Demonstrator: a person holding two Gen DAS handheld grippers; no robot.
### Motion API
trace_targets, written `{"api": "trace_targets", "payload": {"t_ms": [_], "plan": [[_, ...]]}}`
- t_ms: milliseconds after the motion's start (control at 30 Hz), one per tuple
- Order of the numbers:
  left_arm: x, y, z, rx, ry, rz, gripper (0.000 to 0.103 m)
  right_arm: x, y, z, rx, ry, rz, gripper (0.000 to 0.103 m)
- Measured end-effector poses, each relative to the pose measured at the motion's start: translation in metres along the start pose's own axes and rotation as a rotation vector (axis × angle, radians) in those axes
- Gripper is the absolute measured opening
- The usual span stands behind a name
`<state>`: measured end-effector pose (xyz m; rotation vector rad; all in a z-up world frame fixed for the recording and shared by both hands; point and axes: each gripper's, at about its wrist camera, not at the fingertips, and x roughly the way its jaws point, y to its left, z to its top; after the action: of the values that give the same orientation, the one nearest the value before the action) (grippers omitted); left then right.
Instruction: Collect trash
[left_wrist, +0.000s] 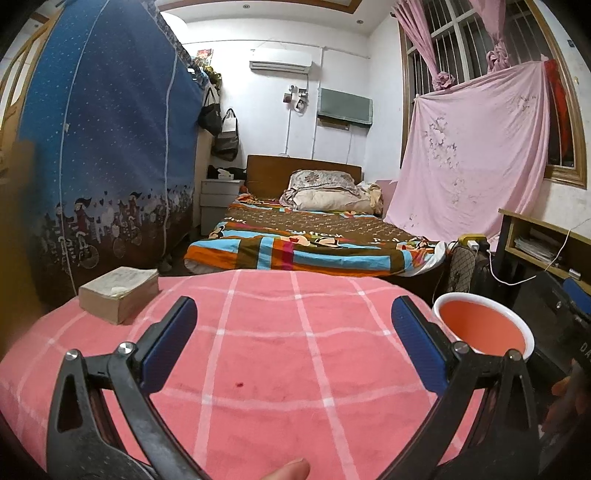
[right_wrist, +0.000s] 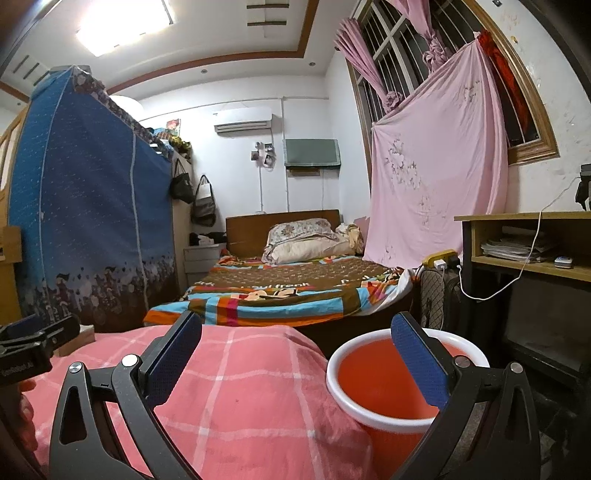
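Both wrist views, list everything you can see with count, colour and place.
bucket: one, orange with white rim, beside the right edge of the pink surface
book: one, tan, worn, on the far left of the checked cloth
checked cloth: one, pink with white lines, covering the near surface
bed: one, multicoloured cover, two pillows, behind
wardrobe: one, blue fabric, left
sheet: one, pink, hung over the window
desk: one, wooden, papers on its shelf, right
air conditioner: one, white, far wall
left gripper: black, blue pads, jaws open
right gripper: black, blue pads, jaws open
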<state>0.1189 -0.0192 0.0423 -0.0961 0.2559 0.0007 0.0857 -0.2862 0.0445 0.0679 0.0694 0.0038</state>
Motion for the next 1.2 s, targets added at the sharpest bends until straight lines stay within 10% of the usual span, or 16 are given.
{"api": "trace_targets", "payload": {"t_ms": [1200], "plan": [[-0.048, 0.041, -0.044, 0.027, -0.012, 0.063, 0.088, -0.038, 0.043, -0.042, -0.065, 0.057, 0.095, 0.103]]}}
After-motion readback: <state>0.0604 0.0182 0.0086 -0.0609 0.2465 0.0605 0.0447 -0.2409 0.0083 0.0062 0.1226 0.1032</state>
